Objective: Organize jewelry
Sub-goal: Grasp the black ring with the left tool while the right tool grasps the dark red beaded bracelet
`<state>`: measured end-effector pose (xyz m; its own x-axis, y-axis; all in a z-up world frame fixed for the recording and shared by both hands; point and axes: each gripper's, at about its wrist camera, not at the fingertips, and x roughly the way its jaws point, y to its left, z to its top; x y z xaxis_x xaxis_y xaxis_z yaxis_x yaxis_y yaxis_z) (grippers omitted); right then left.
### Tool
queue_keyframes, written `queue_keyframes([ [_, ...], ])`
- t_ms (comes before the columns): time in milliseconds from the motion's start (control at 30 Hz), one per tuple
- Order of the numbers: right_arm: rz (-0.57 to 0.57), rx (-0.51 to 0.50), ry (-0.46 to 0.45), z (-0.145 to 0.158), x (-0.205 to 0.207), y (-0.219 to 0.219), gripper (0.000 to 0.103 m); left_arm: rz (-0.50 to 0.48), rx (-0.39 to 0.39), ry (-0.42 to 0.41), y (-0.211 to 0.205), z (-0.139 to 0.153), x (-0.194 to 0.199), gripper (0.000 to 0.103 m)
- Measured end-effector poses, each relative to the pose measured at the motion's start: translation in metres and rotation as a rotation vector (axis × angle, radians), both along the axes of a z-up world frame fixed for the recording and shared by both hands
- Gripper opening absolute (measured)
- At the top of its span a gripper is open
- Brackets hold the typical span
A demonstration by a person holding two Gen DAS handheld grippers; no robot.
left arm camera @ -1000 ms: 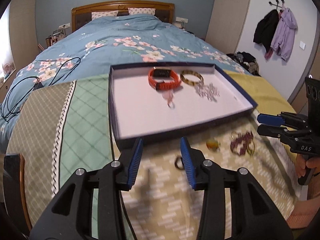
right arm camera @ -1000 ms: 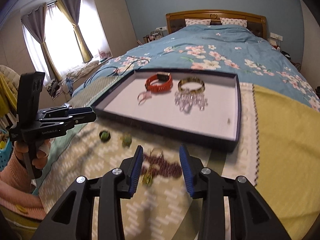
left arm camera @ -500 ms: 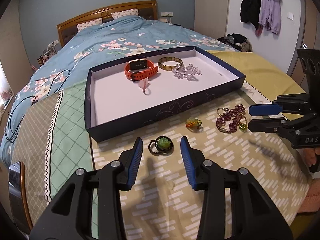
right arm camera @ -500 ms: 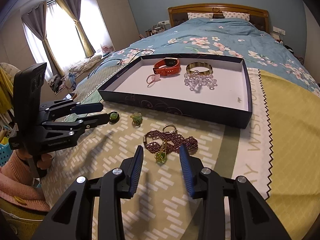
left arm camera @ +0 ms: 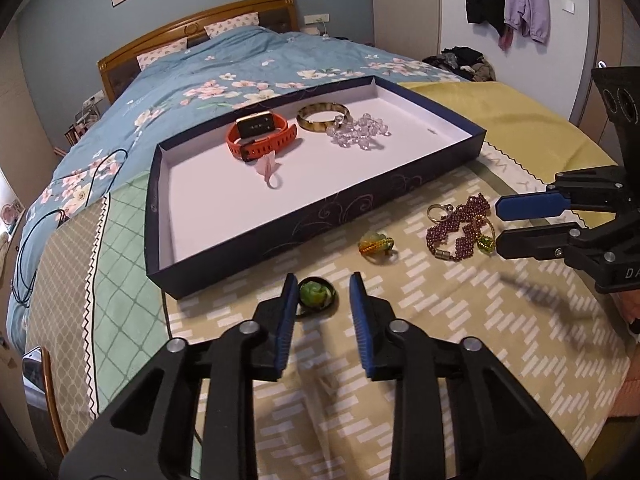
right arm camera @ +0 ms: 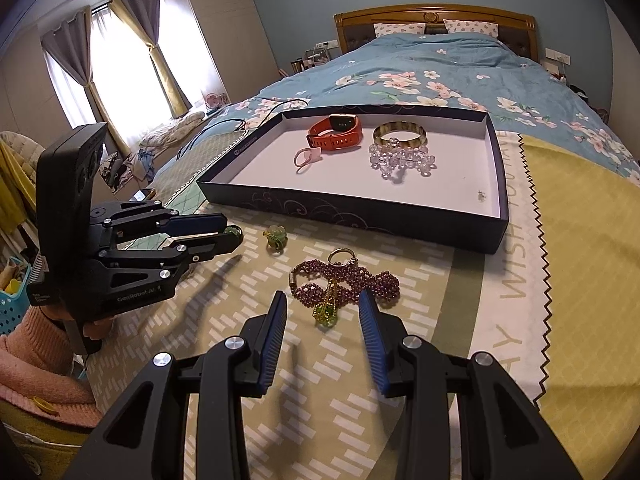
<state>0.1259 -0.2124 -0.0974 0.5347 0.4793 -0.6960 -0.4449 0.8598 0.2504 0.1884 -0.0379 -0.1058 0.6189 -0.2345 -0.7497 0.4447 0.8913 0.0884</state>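
Note:
On the patterned cloth lies a green-stone ring [left arm camera: 316, 294], between the fingers of my left gripper [left arm camera: 322, 296]. The jaws are closing and a gap still shows on the right side. From the right wrist view, the left gripper [right arm camera: 231, 236] has its tips at the ring [right arm camera: 234, 233]. My right gripper [right arm camera: 323, 307] stands open over a purple bead bracelet [right arm camera: 348, 280], with the bracelet's green pendant [right arm camera: 326, 314] between its fingers. A yellow-green charm [left arm camera: 376, 244] lies between the two. The dark blue tray [left arm camera: 320, 216] holds an orange watch [left arm camera: 260, 136], an amber bangle [left arm camera: 322, 116], a crystal bracelet [left arm camera: 358, 134] and a pink ring [left arm camera: 274, 172].
The tray and cloths lie at the foot of a bed with a blue floral quilt [left arm camera: 248, 68]. A black cable [left arm camera: 36, 236] trails at the left. A phone [left arm camera: 32, 368] rests near the left edge. A pink sleeve [right arm camera: 36, 364] and a blue basket [right arm camera: 10, 300] are at the left.
My left gripper came down and forward until the green-stone ring sat between its fingers, rolled somewhat, and its jaws narrowed. The right gripper stays open over the purple bracelet.

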Motion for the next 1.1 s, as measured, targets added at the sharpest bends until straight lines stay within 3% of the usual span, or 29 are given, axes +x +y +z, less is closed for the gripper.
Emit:
queue_keyframes([
  [433,0.002,-0.007,0.000,-0.001,-0.001,0.005,0.035,0.026,-0.021,-0.006,0.005,0.002,-0.001,0.009],
  [500,0.001,-0.012,0.004,-0.002,-0.001,0.006,0.035,0.018,-0.035,-0.004,0.006,0.003,-0.003,0.012],
  [533,0.002,-0.013,0.004,-0.002,0.000,0.007,0.035,0.016,-0.039,-0.007,0.006,0.004,-0.004,0.016],
  [567,0.004,-0.015,0.003,-0.002,-0.001,0.008,0.035,0.014,-0.041,-0.008,0.006,0.004,-0.005,0.027],
  [600,0.006,-0.018,0.002,-0.002,0.000,0.008,0.035,0.009,-0.043,-0.009,0.006,0.005,-0.005,0.030],
  [900,-0.068,-0.010,-0.004,0.000,0.008,-0.008,0.033,-0.005,-0.035,0.004,0.003,0.002,-0.006,0.030],
  [1100,-0.128,0.015,0.059,-0.009,0.027,-0.026,0.025,-0.009,-0.030,0.021,0.002,0.000,-0.004,0.030],
])
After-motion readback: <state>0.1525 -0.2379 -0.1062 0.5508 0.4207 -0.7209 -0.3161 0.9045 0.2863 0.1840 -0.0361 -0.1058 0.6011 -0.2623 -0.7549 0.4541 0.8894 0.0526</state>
